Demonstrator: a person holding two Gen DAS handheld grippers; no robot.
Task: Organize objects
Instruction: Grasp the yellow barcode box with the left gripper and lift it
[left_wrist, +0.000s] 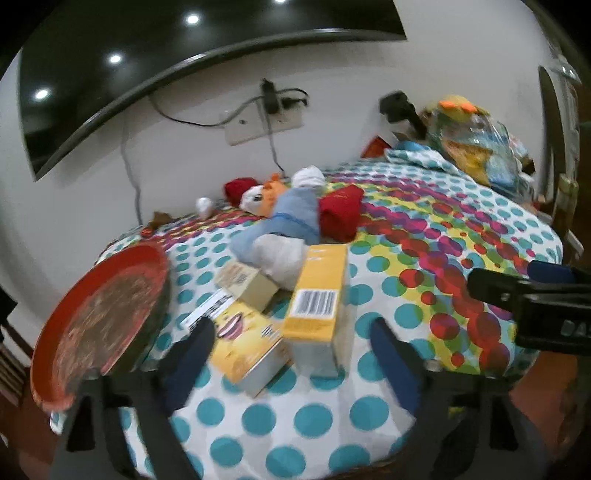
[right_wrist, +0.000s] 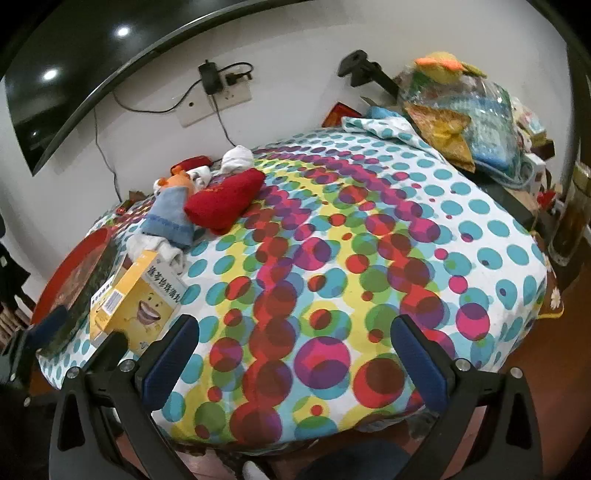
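Tall yellow box with barcode stands upright on dotted cloth, leaning slightly. Flat yellow box with smiling-mouth print lies beside it, touching. Small beige box sits behind, tilted. Stuffed doll, blue body, orange head, lies on its side beyond boxes. Red pouch rests against doll.

You face a white wall bearing a curved dark screen reflecting ceiling lights, a socket plate with a plugged adapter and trailing cable, above reddish-brown floor.
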